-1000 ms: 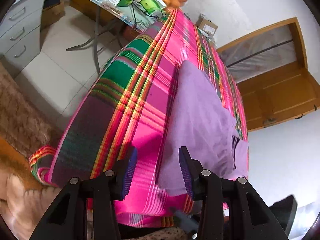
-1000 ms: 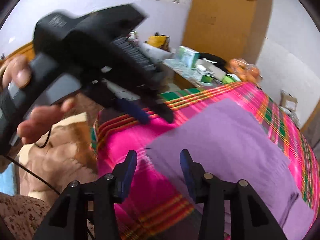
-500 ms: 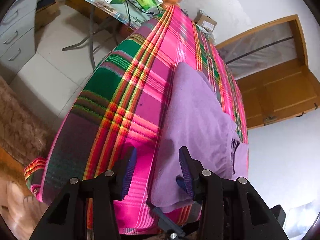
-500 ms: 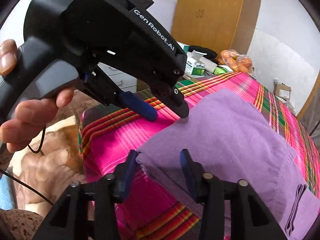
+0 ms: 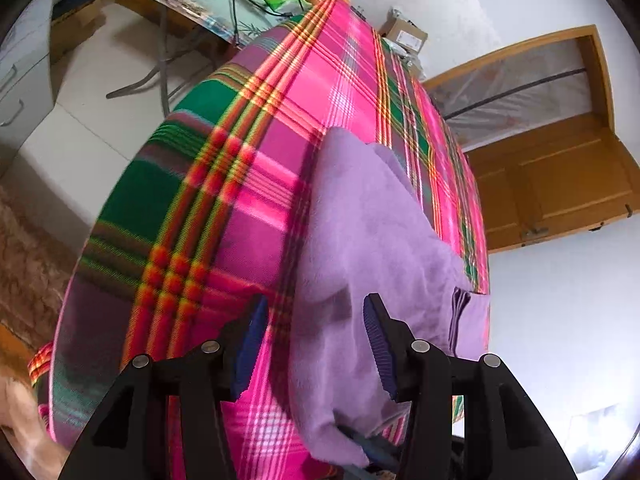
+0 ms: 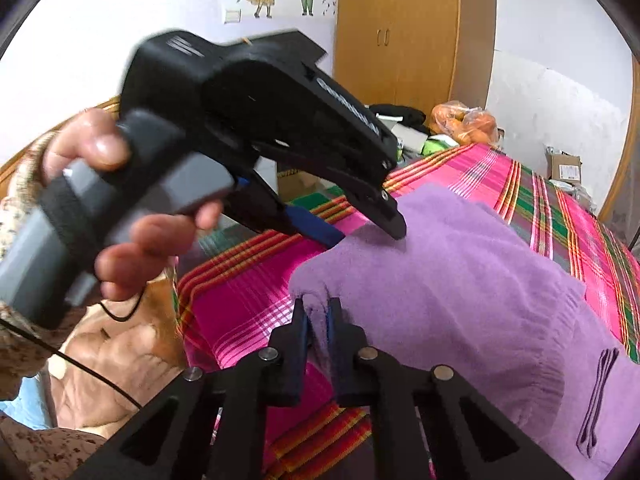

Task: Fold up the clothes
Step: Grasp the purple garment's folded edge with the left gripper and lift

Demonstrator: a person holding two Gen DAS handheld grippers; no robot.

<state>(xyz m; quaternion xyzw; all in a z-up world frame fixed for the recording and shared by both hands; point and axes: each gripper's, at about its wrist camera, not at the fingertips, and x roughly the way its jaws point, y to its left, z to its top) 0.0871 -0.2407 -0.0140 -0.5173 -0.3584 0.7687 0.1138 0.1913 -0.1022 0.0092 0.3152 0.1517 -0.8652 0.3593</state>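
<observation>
Bed covered by a pink, green and yellow plaid blanket [image 5: 280, 128] fills most of both views. Purple garment [image 5: 372, 240] lies spread on the blanket, running from the near corner toward the far side, a small darker purple loop [image 6: 600, 392] on it near its right end. Behind the bed: wooden wardrobe [image 6: 400, 32], wooden door [image 5: 560, 176], white drawer unit [image 5: 20, 80] at left, a cluttered glass tabletop [image 5: 192, 12] carrying small boxes, a green packet and a bag of oranges [image 6: 464, 120]. Cardboard box [image 5: 406, 34] on the floor by the far wall. Left hand-held gripper [image 5: 314, 344], seen from the right wrist view held in the person's left hand [image 6: 132, 216], jaws wide apart and straddling the garment's left edge; tips at the cloth, pads not pressing it. Right hand-held gripper [image 6: 318, 324] jaws closing, nearly together, with a pinched-up fold of the garment's near corner clamped between the blue pads [image 6: 304, 328]. A thin black cable [image 6: 100, 376] hangs below the left hand.
</observation>
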